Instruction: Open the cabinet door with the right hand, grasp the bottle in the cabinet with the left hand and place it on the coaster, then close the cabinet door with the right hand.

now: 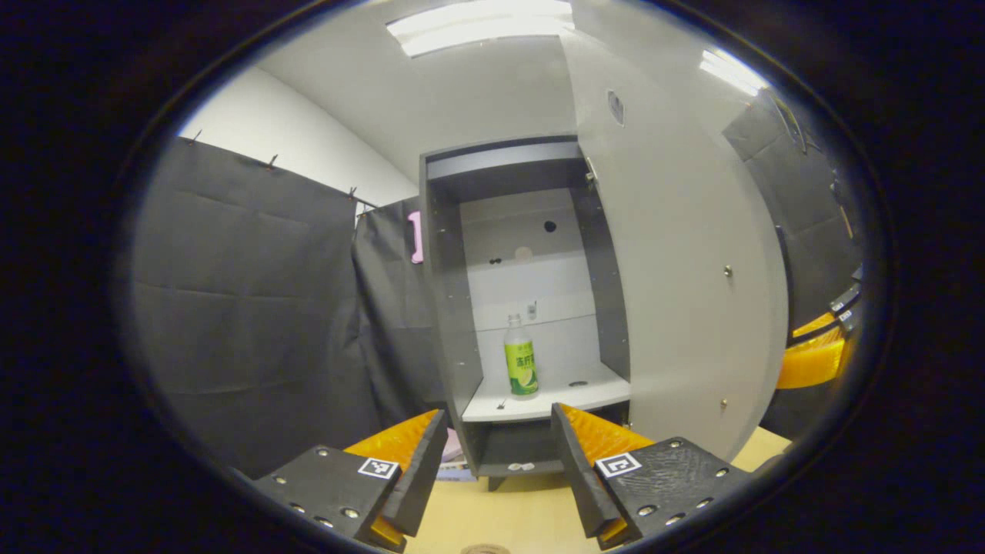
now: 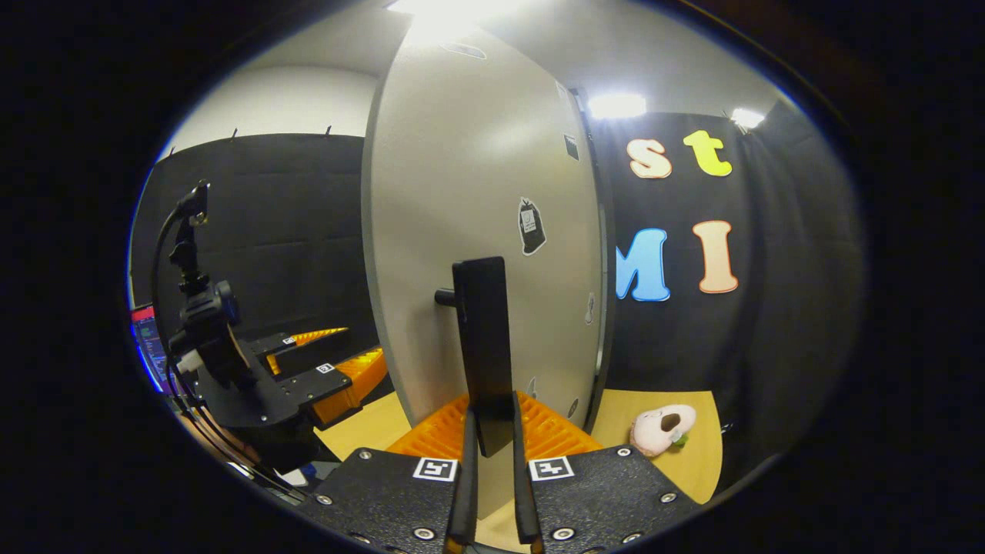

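In the left gripper view, the left tool [image 1: 499, 462] is hovering over the wooden bench [image 1: 523, 515] with its fingers spread wide apart and nothing between them. Just beyond them the cabinet [image 1: 450, 308] is standing open, and the bottle [image 1: 521, 356] with the green label is standing upright on the pale shelf [image 1: 554, 396] inside, towards the left side, well apart from the tool. The cabinet door [image 1: 685, 292] is swinging out to the right.

In the right gripper view, the right tool [image 2: 492, 462] is clamping the dark door handle [image 2: 483, 338], both fingers pressing on its lower end. Behind the handle, the door's pale face is rising. Left of it the left tool is showing farther off, and a pink plush toy [image 2: 662, 428] is lying on the bench to the right, near the door's foot.
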